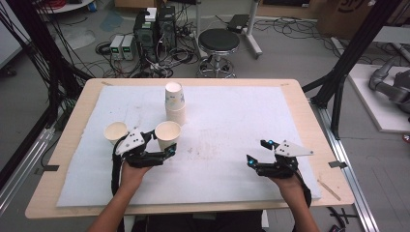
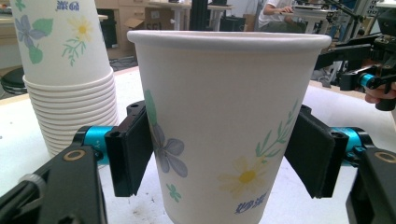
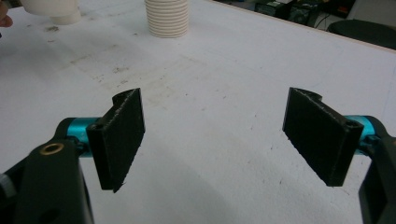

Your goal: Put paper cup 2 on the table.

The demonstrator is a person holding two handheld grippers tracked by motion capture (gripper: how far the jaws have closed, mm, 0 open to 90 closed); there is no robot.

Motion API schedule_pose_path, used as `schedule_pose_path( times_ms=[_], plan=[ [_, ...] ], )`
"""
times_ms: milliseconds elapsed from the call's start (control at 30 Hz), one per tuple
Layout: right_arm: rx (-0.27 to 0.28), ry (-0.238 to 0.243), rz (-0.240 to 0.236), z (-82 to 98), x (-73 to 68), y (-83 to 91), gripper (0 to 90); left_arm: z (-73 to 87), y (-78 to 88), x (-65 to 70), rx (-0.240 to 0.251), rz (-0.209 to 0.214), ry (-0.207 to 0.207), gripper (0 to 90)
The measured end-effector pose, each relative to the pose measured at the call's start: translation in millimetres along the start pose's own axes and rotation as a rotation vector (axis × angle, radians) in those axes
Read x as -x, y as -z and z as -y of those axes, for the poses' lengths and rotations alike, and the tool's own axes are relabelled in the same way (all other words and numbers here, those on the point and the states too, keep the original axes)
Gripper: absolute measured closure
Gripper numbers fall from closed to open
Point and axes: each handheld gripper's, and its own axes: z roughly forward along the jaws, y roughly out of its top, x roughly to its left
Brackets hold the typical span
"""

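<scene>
A flowered paper cup [image 2: 224,126] stands upright on the white mat, and the black pads [image 2: 133,154] of my left gripper [image 2: 219,156] press on both of its sides. From above, this cup [image 1: 168,134] sits just in front of my left gripper [image 1: 163,145]. A second single cup [image 1: 116,131] stands to its left. A tall stack of upside-down cups [image 1: 175,102] rises behind them, and the same stack [image 2: 70,79] is at the left of the left gripper view. My right gripper [image 1: 256,151] rests low over the mat, and its jaws [image 3: 215,135] stand wide apart with nothing between them.
The white mat [image 1: 232,121] covers most of the wooden table [image 1: 77,121]. Beyond the far edge stand a black stool [image 1: 219,42], computer boxes [image 1: 154,29] and many floor cables. Black frame posts [image 1: 348,58] rise at both sides.
</scene>
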Motion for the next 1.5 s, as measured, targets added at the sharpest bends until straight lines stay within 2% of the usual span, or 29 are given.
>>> schedule_pose_path(
  times_ms=[100,167,367,567,700,733,867,967,1033,1100,1267,1400,1500],
  plan=[
    [0.000,-0.002,0.004,0.6,0.7,1.3,21.4,-0.1,-5.9,-0.4,-0.016,-0.012,-0.005,29.1],
    [-0.002,0.002,0.003,0.5,1.3,2.1,21.4,-0.4,-12.6,-1.0,-0.042,-0.032,-0.025,29.1],
    [0.001,-0.001,0.010,2.8,1.9,7.3,21.4,-3.3,-31.0,-2.1,-0.039,-0.042,-0.010,29.2],
    [0.004,-0.009,0.015,4.7,5.7,11.0,21.4,-10.1,-62.2,3.9,-0.047,-0.001,-0.025,29.3],
    [0.011,-0.008,0.023,5.3,8.5,12.8,21.4,-13.3,-84.9,8.5,-0.081,0.020,-0.036,29.3],
    [0.009,-0.013,0.022,5.4,8.5,13.3,21.4,-12.5,-91.6,10.0,-0.071,0.025,-0.032,29.3],
    [0.016,-0.013,0.025,5.3,9.5,15.0,21.4,-8.2,-109.7,11.9,-0.089,0.041,-0.006,29.3],
    [0.015,-0.022,0.025,5.6,9.5,15.6,21.4,-6.1,-120.1,14.2,-0.098,0.048,-0.004,29.3],
    [0.016,-0.019,0.026,5.9,10.2,15.8,21.4,-4.5,-126.4,15.1,-0.116,0.037,-0.009,29.3],
    [0.017,-0.019,0.024,6.1,10.4,15.8,21.4,-1.8,-132.6,14.8,-0.139,0.035,0.004,29.4],
    [0.020,-0.018,0.024,5.5,9.9,15.6,21.4,2.6,-146.0,17.5,-0.209,0.016,-0.007,29.7],
    [0.017,-0.024,0.019,5.7,9.5,15.7,21.4,5.2,-152.0,20.6,-0.275,0.001,-0.029,29.9],
    [0.015,-0.021,0.018,6.1,10.0,15.9,21.4,5.3,-153.0,22.8,-0.302,-0.004,-0.051,30.2]
  ],
)
